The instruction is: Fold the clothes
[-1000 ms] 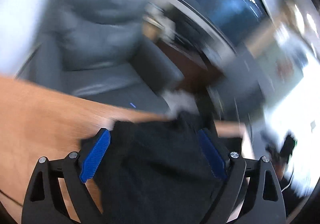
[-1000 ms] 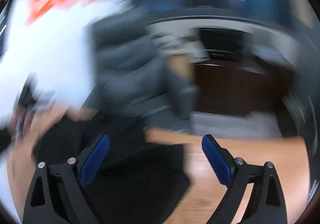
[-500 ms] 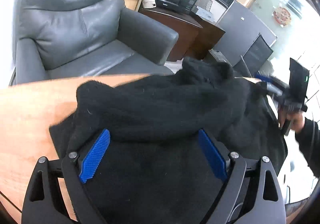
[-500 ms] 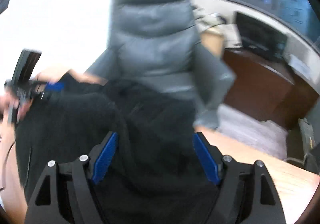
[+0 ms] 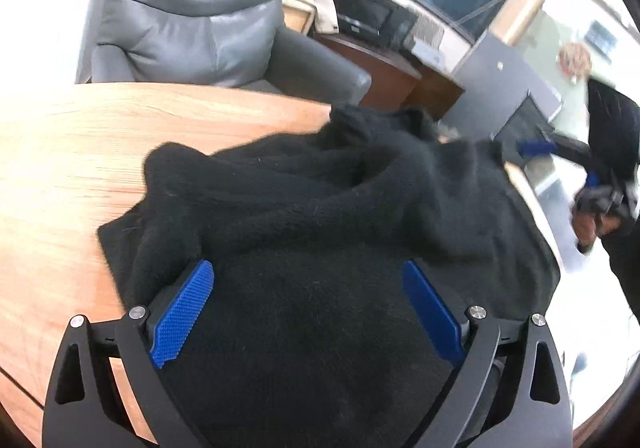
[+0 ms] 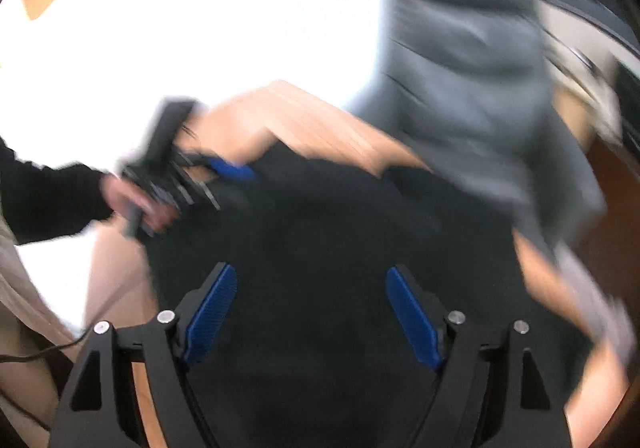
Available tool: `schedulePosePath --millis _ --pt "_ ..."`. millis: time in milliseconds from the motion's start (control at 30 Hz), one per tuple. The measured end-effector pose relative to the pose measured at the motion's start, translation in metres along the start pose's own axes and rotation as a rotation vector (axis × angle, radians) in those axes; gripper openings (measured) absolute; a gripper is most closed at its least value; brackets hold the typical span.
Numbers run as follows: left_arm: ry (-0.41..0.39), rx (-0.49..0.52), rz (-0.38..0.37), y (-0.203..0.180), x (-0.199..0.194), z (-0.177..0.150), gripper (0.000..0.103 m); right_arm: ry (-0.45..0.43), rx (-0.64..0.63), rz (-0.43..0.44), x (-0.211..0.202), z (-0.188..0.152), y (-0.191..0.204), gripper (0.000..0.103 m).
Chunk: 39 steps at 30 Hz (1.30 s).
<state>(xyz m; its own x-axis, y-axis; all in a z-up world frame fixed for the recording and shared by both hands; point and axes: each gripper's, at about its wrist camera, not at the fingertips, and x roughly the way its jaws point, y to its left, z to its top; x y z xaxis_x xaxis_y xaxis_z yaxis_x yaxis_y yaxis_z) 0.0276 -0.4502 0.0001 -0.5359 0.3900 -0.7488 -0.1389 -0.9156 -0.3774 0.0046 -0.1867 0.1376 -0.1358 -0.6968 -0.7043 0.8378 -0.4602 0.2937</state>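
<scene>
Two tools hang over one black fleece garment point(image 5: 320, 215), which lies bunched on the wooden bench point(image 5: 72, 151) against its far edge, near the grey armchair point(image 5: 192, 15); we judge it heaped there so it can be spread before folding. Our left tool point(image 5: 308, 308) tilts steeply down, its jaws opening wide with cloth beneath but nothing pinched. Our right tool point(image 6: 312, 312), tilted alike and blurred, is opening too, gripping nothing, over the garment's side nearer the bench's right edge.

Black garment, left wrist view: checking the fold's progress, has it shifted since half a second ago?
Yes. The black garment now sits further from the grey armchair, with more bare wooden table between them.
</scene>
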Motion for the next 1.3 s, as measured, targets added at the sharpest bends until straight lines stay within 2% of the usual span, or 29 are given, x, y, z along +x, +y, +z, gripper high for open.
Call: schedulePosePath --millis 100,167,233,267,300,333,467,667,800,867,900,967,1133,1200,1267,1300 --pt "0.007 -0.007 -0.005 0.001 0.001 0.002 0.097 0.044 -0.050 0.165 0.054 0.059 -0.011 0.085" --pt "0.026 0.020 0.013 -0.001 0.002 0.001 0.097 0.114 -0.044 0.238 0.103 0.086 -0.024 0.079" --pt "0.025 0.058 0.030 -0.005 -0.001 -0.002 0.097 0.191 -0.011 0.301 0.138 0.089 -0.033 0.052" --pt "0.021 0.073 0.035 -0.007 -0.002 -0.004 0.097 0.223 -0.021 0.312 0.155 0.090 -0.034 0.046" --pt "0.019 0.082 0.035 -0.009 -0.003 -0.006 0.097 0.254 -0.030 0.320 0.172 0.091 -0.035 0.037" --pt "0.016 0.090 0.035 -0.009 -0.005 -0.009 0.097 0.287 -0.038 0.318 0.185 0.091 -0.036 0.035" --pt "0.007 0.116 0.027 -0.006 -0.013 -0.016 0.097 0.402 -0.075 0.307 0.220 0.081 -0.029 0.035" --pt "0.000 0.140 0.003 -0.001 -0.014 -0.020 0.097 0.320 -0.100 0.267 0.211 0.102 -0.036 0.038" --pt "-0.002 0.142 -0.002 0.002 -0.014 -0.023 0.097 0.345 -0.134 0.283 0.228 0.102 -0.035 0.039" --pt "-0.002 0.143 -0.002 0.003 -0.015 -0.025 0.097 0.384 -0.171 0.280 0.241 0.096 -0.025 0.029" --pt "-0.001 0.143 -0.003 0.004 -0.015 -0.026 0.097 0.390 -0.180 0.286 0.244 0.095 -0.022 0.014" --pt "0.001 0.143 -0.005 0.005 -0.015 -0.026 0.097 0.398 -0.196 0.299 0.247 0.095 -0.015 0.009" --pt "-0.041 0.177 0.013 0.006 -0.022 -0.027 0.102 0.261 -0.229 0.333 0.215 0.129 -0.008 0.009" --pt "-0.033 0.167 0.024 0.009 -0.021 -0.028 0.102 0.274 -0.266 0.272 0.227 0.133 -0.006 0.010" --pt "-0.022 0.154 0.032 0.011 -0.020 -0.031 0.102 0.294 -0.265 0.187 0.243 0.131 -0.011 0.021" --pt "-0.020 0.154 0.029 0.010 -0.019 -0.034 0.102 0.302 -0.244 0.132 0.250 0.126 -0.016 0.041"
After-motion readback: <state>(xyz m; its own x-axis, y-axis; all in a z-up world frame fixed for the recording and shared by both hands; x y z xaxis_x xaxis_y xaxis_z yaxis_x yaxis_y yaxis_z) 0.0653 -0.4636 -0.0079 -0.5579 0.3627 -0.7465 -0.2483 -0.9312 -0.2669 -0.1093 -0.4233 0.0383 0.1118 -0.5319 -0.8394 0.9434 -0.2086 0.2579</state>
